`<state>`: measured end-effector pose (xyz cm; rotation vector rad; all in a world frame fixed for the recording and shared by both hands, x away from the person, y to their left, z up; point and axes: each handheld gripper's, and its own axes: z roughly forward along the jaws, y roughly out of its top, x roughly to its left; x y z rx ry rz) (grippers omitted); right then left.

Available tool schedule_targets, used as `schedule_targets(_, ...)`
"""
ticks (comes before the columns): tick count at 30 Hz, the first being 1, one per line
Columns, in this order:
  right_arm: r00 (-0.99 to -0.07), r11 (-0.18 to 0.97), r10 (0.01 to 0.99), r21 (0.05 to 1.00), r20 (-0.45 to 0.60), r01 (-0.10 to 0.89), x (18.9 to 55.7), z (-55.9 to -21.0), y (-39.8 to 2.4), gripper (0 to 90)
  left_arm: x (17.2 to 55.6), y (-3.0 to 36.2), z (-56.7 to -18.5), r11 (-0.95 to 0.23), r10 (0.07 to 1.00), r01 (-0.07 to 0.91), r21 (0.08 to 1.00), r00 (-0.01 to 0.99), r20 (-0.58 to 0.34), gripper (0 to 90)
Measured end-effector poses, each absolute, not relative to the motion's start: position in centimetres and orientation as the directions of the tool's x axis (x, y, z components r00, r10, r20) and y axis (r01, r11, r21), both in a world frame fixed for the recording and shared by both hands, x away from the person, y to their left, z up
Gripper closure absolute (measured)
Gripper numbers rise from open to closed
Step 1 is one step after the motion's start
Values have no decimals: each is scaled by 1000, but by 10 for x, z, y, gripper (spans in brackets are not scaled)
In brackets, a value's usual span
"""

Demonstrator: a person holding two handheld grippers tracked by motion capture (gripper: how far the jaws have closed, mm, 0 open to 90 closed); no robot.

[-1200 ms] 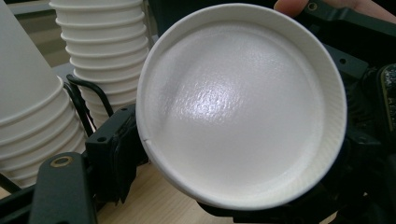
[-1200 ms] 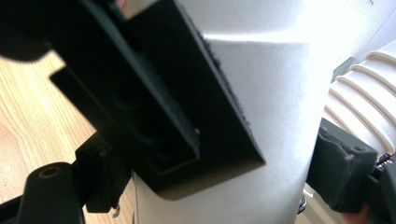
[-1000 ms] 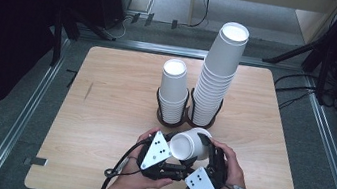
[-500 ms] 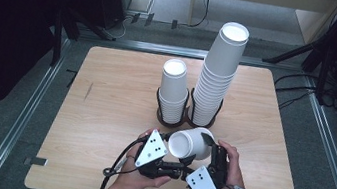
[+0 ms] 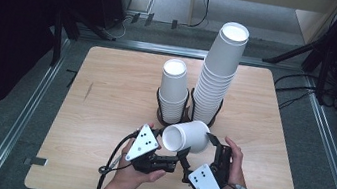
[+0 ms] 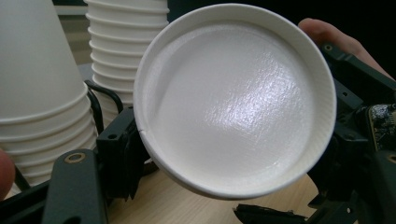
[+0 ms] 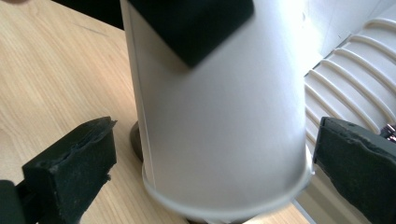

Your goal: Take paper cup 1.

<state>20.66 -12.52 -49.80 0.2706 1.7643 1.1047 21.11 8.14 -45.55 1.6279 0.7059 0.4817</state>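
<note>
A white paper cup (image 5: 185, 136) lies on its side above the table's front edge, its base (image 6: 238, 98) turned toward the left gripper view. My left gripper (image 5: 181, 154) is shut on the cup near its base; one of its black pads (image 7: 191, 25) presses on the cup wall. My right gripper (image 5: 213, 145) has just been opening. Its pads (image 7: 70, 163) stand wide on either side of the cup (image 7: 219, 116) and are off its wall. A hand holds each gripper.
Behind the held cup, two stacks of upside-down white cups stand in black wire holders: a short stack (image 5: 173, 92) and a tall stack (image 5: 220, 72) to its right. The wooden table (image 5: 106, 90) has metal rails along its sides.
The right gripper's jaws have spread away from the cup. The cup stays in nearly the same place, held by the left gripper.
</note>
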Motion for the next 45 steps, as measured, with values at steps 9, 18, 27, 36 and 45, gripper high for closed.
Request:
schedule_targets(9,-489,538,643,802,-590,-261,207,-496,-134,0,211,92,-454,-2,712,136,991,696,-94,245)
schedule_targets(18,-546,387,739,912,-394,-134,208,-486,-152,0,208,100,-455,76,739,66,995,666,-101,245)
schedule_targets(27,-592,116,804,992,-64,50,210,-473,-170,14,206,97,-460,87,742,8,996,667,-70,244)
schedule_targets(36,-573,-203,739,928,355,312,206,-462,-174,12,207,84,-470,61,747,-44,997,665,-16,241)
schedule_targets(45,-390,-459,573,677,720,575,210,-464,-182,10,210,76,-476,67,740,-41,997,672,-22,240)
